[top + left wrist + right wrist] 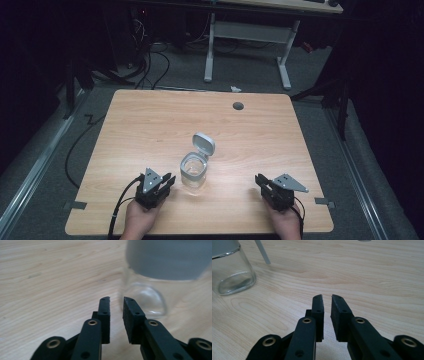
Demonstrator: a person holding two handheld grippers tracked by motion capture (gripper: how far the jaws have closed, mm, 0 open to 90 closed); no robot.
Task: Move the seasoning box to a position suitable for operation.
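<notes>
Pale wood-grain bench (pixel 150 125): smooth, matt laminate look. Clear glossy glass jar (pixel 193 172) with flip-up grey plastic lid (pixel 204 144). Beside the jar, left tool (pixel 169 182) and right tool (pixel 260 180): matt black plastic, brass-coloured rivets.

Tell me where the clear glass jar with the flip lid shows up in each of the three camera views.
High view: the glass jar stands near the table's middle, between the two grippers, lid open.
Left gripper view: the jar is at upper right, close and blurred, just beyond the fingers.
Right gripper view: the jar is at the upper left corner.
Shared landmark: the wooden tabletop grain under the jar.
</notes>
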